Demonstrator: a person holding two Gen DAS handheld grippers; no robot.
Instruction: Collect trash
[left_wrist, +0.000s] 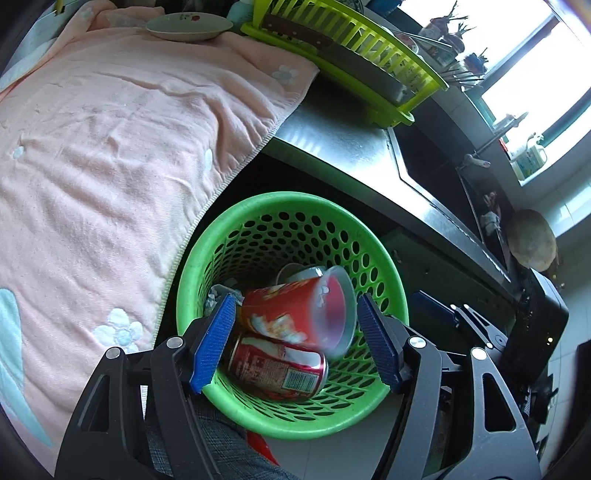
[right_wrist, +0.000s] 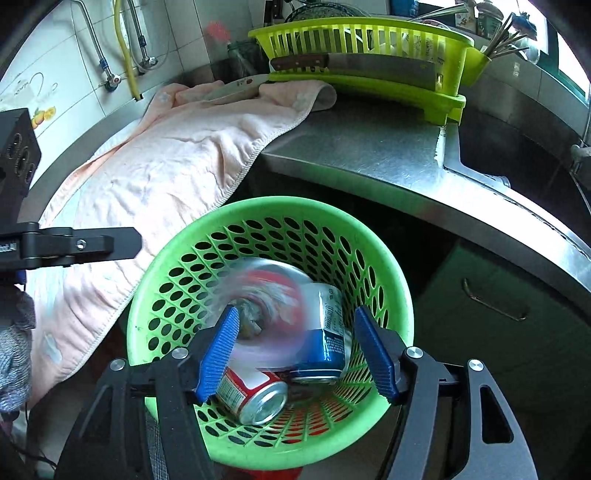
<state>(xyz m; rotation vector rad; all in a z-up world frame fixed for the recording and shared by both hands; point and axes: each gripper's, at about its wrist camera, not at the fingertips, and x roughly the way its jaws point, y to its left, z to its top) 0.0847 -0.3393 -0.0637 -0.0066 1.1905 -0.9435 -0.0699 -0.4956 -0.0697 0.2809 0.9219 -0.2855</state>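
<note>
Drop step: both claws, left (left_wrist: 295, 341) and right (right_wrist: 295, 349), hang open and empty over the perforated green plastic basket (left_wrist: 295, 201) at lower centre, where a red snack canister (left_wrist: 295, 310), blurred as if falling, joins the aluminium cans (right_wrist: 255, 395). Next, I judge, seek remaining trash on the steel surface (right_wrist: 369, 147).

In the green basket (right_wrist: 400, 295), a red tube (right_wrist: 266, 291) is smeared by motion; it hides part of the blue can (right_wrist: 330, 332) and crumpled paper (left_wrist: 216, 295).
</note>
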